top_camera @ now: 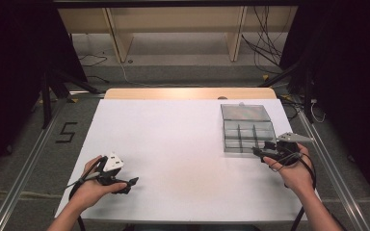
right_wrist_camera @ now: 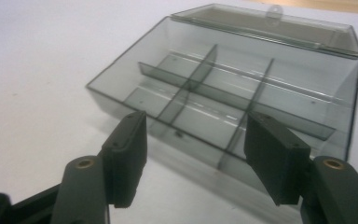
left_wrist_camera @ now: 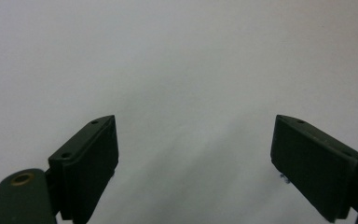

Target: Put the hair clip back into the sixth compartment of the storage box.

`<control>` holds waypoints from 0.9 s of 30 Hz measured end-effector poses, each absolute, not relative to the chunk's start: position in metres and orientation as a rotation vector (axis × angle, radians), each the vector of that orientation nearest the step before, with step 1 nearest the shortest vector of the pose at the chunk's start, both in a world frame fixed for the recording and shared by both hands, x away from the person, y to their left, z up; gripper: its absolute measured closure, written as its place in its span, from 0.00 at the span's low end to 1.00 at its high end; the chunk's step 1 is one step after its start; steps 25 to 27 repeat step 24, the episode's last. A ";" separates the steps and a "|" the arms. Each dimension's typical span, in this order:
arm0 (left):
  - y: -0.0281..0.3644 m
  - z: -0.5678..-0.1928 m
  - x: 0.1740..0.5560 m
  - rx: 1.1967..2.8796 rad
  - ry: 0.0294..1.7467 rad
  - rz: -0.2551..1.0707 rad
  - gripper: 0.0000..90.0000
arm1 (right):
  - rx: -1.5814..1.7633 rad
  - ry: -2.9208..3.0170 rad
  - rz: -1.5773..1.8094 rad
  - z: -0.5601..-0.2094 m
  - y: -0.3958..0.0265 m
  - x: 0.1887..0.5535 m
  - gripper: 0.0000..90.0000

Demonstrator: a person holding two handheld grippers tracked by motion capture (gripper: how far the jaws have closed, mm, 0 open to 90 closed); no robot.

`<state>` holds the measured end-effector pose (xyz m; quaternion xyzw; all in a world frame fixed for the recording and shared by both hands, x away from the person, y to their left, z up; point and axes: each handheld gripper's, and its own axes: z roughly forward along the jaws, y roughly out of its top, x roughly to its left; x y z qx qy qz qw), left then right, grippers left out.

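A clear smoky plastic organiser box (top_camera: 246, 129) (right_wrist_camera: 223, 86) lies on the right of the white table (top_camera: 173, 139). Dividers split it into several empty compartments. Its hinged lid (top_camera: 244, 112) (right_wrist_camera: 270, 23) lies folded back on the far side. My right gripper (top_camera: 264, 152) (right_wrist_camera: 196, 154) is at the box's near right corner, open. Its jaws stand just short of the near wall and nothing is between them. My left gripper (top_camera: 129, 185) (left_wrist_camera: 196, 158) rests low over bare table at the near left, open and empty.
A wooden strip (top_camera: 188, 93) runs along the table's far edge. Metal rails (top_camera: 26, 168) flank both sides, and a black "5" (top_camera: 66, 132) marks the floor at the left. Cables (top_camera: 265, 43) and a wooden shelf frame (top_camera: 173, 29) lie beyond the table.
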<state>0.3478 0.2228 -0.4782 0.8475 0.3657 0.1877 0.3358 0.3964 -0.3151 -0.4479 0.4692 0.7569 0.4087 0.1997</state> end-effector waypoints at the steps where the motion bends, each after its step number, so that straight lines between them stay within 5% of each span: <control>1: 0.223 -0.478 0.348 2.209 0.954 0.489 0.16 | 1.295 2.125 1.153 -0.449 -0.314 0.393 0.43; 27: 0.222 -0.478 0.348 2.202 0.956 0.488 0.16 | 1.274 2.179 1.142 -0.466 -0.305 0.357 0.38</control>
